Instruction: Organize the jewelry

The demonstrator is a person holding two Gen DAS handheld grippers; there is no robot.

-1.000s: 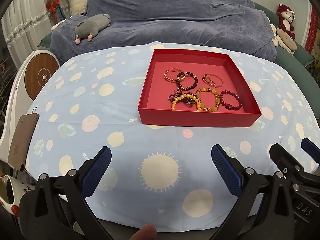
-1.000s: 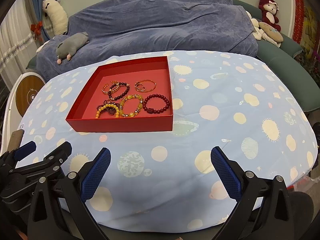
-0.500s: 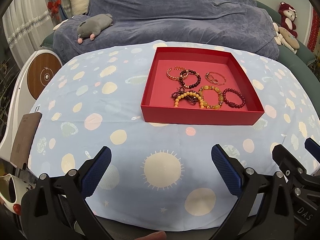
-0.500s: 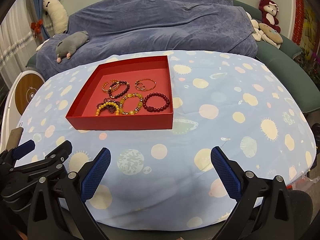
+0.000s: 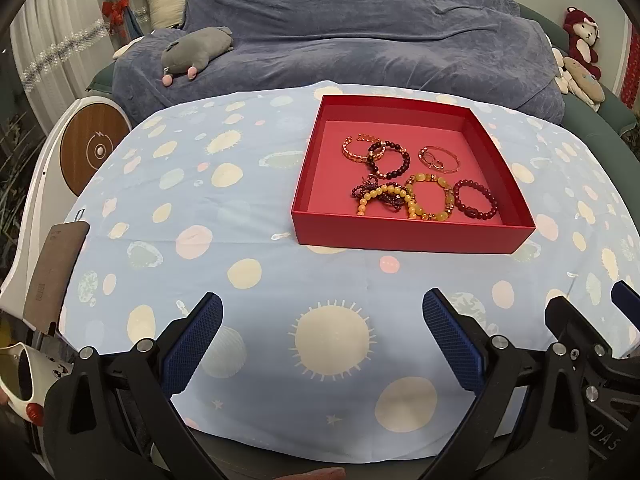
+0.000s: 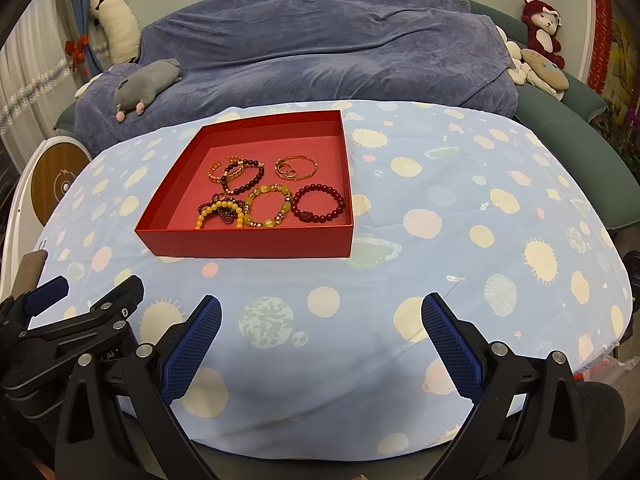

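A shallow red box (image 5: 400,236) (image 6: 248,245) sits on the table with several bracelets inside: a dark red bead bracelet (image 5: 476,200) (image 6: 318,204), a yellow bead bracelet (image 5: 430,196) (image 6: 268,206), a dark bead bracelet (image 5: 390,158) and thin gold bangles (image 5: 438,158) (image 6: 296,168). My left gripper (image 5: 322,344) is open and empty, near the table's front edge, well short of the box. My right gripper (image 6: 320,344) is open and empty, to the right of the left one.
The table wears a light blue cloth with sun and planet prints (image 5: 200,200). A sofa under a blue blanket (image 5: 360,40) stands behind, with a grey plush toy (image 5: 196,50). A white and wood round device (image 5: 92,148) stands at the left.
Both grippers have risen and drawn back a little, so the box shows slightly farther off. Both stay open and empty.
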